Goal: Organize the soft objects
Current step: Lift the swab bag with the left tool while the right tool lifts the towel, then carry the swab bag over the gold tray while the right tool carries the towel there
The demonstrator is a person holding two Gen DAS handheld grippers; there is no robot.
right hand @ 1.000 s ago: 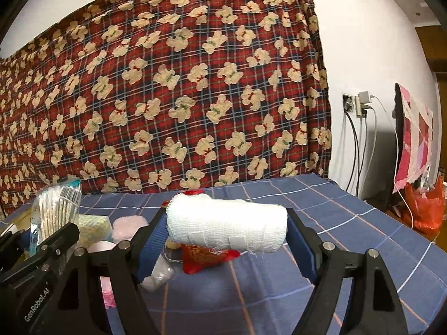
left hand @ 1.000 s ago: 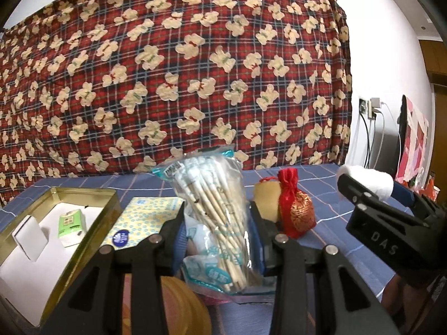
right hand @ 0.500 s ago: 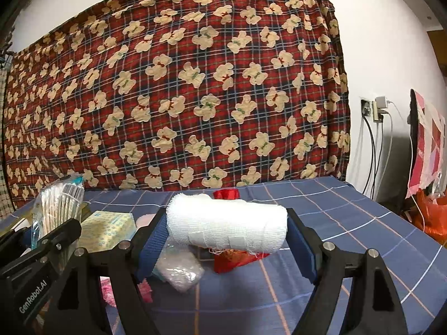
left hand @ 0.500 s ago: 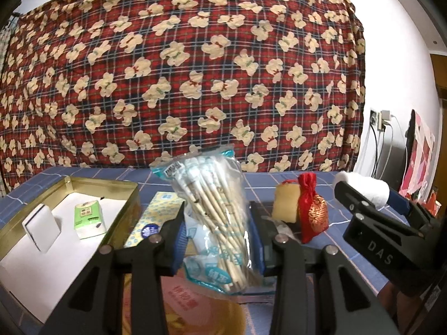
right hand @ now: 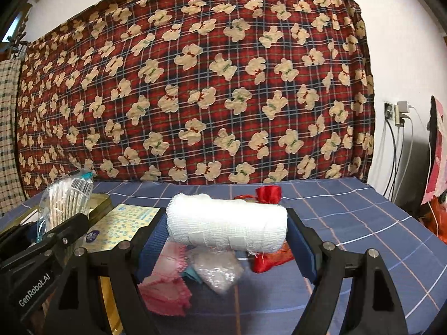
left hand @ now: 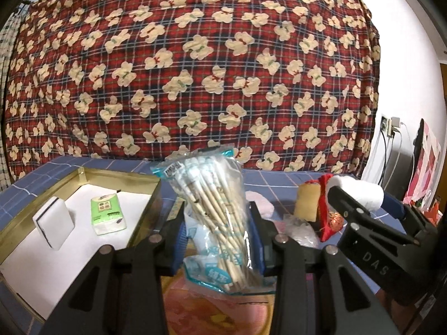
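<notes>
My left gripper [left hand: 218, 231] is shut on a clear bag of cotton swabs [left hand: 215, 212], held upright above the table just right of the gold tin [left hand: 145, 215]. The tin holds a white sponge [left hand: 53, 226] and a green tissue pack [left hand: 107, 213]. My right gripper [right hand: 227, 240] is shut on a white gauze roll [right hand: 226, 226], held sideways above a pink cloth [right hand: 167, 276], a small clear bag [right hand: 218, 270] and a red pouch [right hand: 268, 195]. The right gripper with the roll [left hand: 354, 192] shows at the right of the left wrist view.
A yellow patterned tissue pack [right hand: 123, 226] lies beside the tin. A tan sponge [left hand: 307, 203] stands by the red pouch [left hand: 327, 223]. The blue checked table [right hand: 349, 223] ends at a bear-print blanket [right hand: 195, 83]. Wall sockets with cables [right hand: 396, 114] are at the right.
Both grippers have risen and shifted left with their loads. The tin now shows more fully in the left wrist view, and the pink cloth and clear bag have come into the right wrist view.
</notes>
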